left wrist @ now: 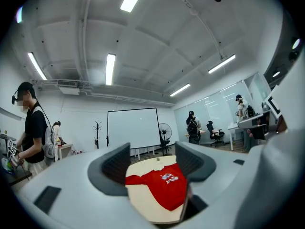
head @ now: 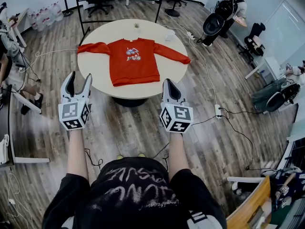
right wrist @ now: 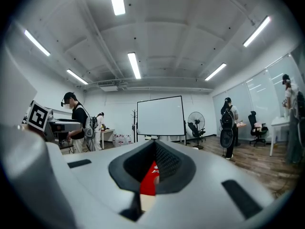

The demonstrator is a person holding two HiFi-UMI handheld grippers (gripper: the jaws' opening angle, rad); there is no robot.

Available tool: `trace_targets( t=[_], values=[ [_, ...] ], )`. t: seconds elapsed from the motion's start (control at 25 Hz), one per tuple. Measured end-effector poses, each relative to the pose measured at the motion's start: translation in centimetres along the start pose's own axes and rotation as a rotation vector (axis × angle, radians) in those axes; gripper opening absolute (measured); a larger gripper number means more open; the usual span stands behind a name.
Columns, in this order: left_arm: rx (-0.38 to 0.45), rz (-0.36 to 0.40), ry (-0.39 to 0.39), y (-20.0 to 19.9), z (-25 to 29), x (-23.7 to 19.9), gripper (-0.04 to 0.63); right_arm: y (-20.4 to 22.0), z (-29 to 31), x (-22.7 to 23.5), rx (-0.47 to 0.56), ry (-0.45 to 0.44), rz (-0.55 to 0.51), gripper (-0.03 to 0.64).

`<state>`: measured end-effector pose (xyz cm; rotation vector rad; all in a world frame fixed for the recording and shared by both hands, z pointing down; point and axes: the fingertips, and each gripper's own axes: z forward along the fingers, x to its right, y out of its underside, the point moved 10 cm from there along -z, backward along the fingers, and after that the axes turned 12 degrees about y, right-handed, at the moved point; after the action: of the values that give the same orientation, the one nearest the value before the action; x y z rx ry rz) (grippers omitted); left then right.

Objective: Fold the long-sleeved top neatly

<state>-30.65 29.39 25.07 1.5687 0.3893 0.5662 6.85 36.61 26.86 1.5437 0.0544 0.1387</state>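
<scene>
Long-sleeved top [head: 133,61] spread flat on the round table [head: 97,78], untouched.
It lies ahead of both my grippers, apart from each. My left gripper [head: 79,78] stands partly open and empty; my right gripper [head: 170,84] is closed on nothing.

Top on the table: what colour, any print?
The top is red with a small chest print; the head view shows it best.

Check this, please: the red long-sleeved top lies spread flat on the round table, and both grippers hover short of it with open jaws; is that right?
Not quite: only the left gripper has open jaws; the right gripper is shut, as the right gripper view shows. Otherwise yes: the red long-sleeved top lies spread flat on the round table, both grippers short of it.
</scene>
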Motion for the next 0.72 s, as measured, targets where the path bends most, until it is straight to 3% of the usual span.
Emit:
trace_targets(
  t=[0.04, 0.12, 0.72],
  values=[
    [-0.001, 0.002, 0.003, -0.1, 0.2, -0.1, 0.323, 0.0, 0.1, 0.1, -0.001, -0.001, 0.003, 0.005],
    [-0.01, -0.001, 0.008, -0.3, 0.6, -0.2, 0.352, 0.0, 0.2, 0.2, -0.003, -0.002, 0.006, 0.003],
    [-0.022, -0.022, -0.03, 0.1, 1.3, 0.9, 0.354, 0.6, 0.9, 1.6, -0.01, -0.013, 0.02, 0.005]
  ],
)
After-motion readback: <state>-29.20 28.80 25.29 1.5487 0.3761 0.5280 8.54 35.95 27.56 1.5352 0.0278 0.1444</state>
